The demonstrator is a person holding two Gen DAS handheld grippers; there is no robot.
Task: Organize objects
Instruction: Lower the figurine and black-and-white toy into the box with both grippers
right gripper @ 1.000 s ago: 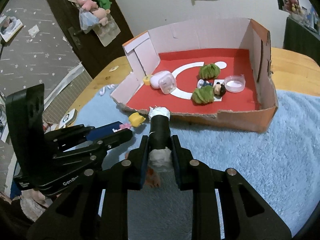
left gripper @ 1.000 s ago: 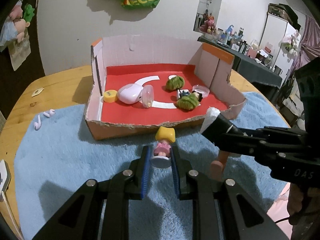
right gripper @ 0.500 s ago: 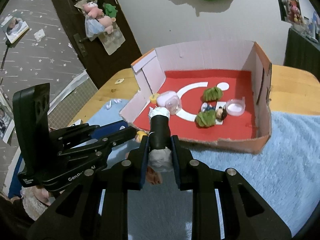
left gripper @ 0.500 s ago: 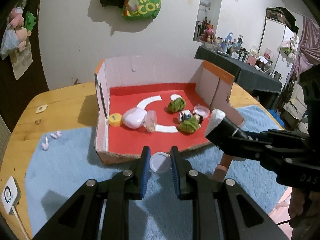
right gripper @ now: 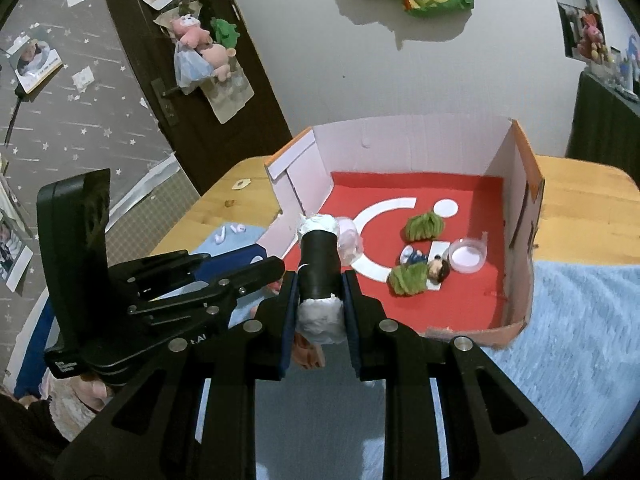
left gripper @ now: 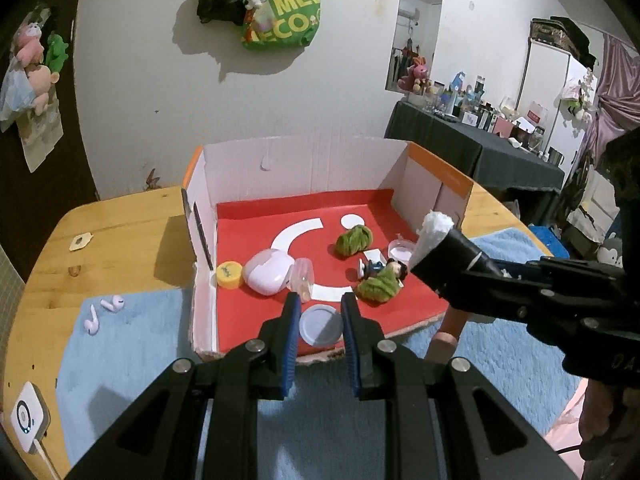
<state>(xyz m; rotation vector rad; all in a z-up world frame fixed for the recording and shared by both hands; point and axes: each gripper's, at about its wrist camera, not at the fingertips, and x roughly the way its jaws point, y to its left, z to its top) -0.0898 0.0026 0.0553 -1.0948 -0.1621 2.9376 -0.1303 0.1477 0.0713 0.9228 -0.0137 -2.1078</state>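
Note:
My left gripper [left gripper: 320, 301] is shut on a small figurine, of which only the round grey base [left gripper: 320, 326] shows, over the front edge of the cardboard box [left gripper: 296, 164]. Held above the box's near left corner is a black tube [right gripper: 320, 264] with white wadding at both ends, and my right gripper [right gripper: 320, 280] is shut on it. A pinkish peg [right gripper: 308, 354] hangs under the tube. In the left wrist view the tube [left gripper: 452, 256] juts in from the right. The left gripper [right gripper: 268, 270] sits just left of the tube.
On the box's red floor [right gripper: 472, 196] lie a yellow cap [left gripper: 229, 274], a pink earbud case [left gripper: 266, 272], two green yarn bundles [left gripper: 354, 240], a small doll [right gripper: 438, 270] and a clear dish [right gripper: 466, 256]. Two earbuds [left gripper: 102, 312] lie on the blue towel [left gripper: 128, 344]. A white device [left gripper: 28, 420] sits at the table's left edge.
Both grippers have risen with their objects, so the box sits lower in view. The figurine's yellow head and pink dress are now hidden; only its base shows.

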